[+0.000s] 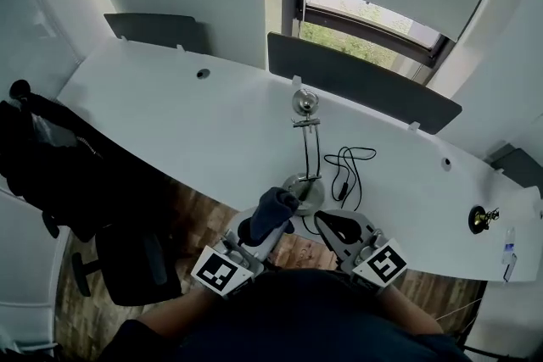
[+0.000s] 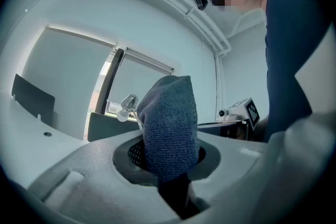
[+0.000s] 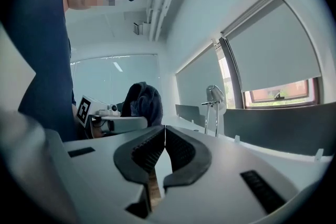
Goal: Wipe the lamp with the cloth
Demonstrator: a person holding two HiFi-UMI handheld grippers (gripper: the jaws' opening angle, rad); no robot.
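A chrome desk lamp [image 1: 305,140] stands on the white desk [image 1: 170,114], its round base [image 1: 307,191] near the front edge and its head [image 1: 305,102] up top. My left gripper [image 1: 273,214] is shut on a dark blue cloth [image 1: 271,212], held just left of the lamp base. In the left gripper view the cloth [image 2: 169,126] sticks up between the jaws, the lamp head [image 2: 127,105] behind it. My right gripper [image 1: 333,225] is shut and empty, just right of the base. In the right gripper view the lamp [image 3: 212,107] stands ahead of the touching fingertips [image 3: 164,131].
A black cable [image 1: 346,169] coils on the desk right of the lamp. Grey divider panels [image 1: 361,85] line the desk's back edge. A dark jacket on a chair [image 1: 51,169] sits left, and a small black object [image 1: 479,219] lies far right.
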